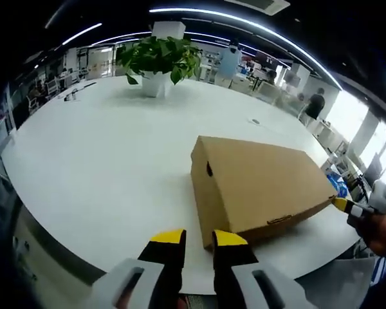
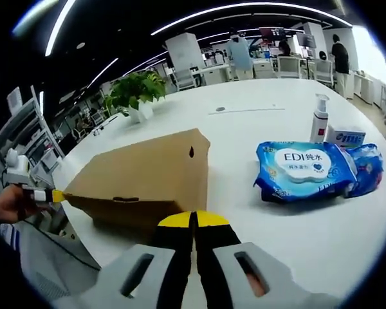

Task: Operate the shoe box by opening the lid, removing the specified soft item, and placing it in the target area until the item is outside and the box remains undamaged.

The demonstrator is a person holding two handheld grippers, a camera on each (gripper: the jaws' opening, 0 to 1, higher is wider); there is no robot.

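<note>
The shoe box (image 1: 260, 187) was seen lying closed on the white bench (image 1: 103, 167), lid down. The left gripper (image 1: 198, 239) was held just before the box's near corner, its fingers (image 1: 167, 237) slightly parted and grasping nothing. In the right gripper view, the right gripper (image 2: 193, 220) was seen close to the box's long side, fingers (image 2: 211, 219) pressed together and empty. A blue wipes pack (image 2: 303, 168) and a spray bottle (image 2: 319, 120) were noted right of the box, a potted plant (image 1: 158, 64) beyond.
</note>
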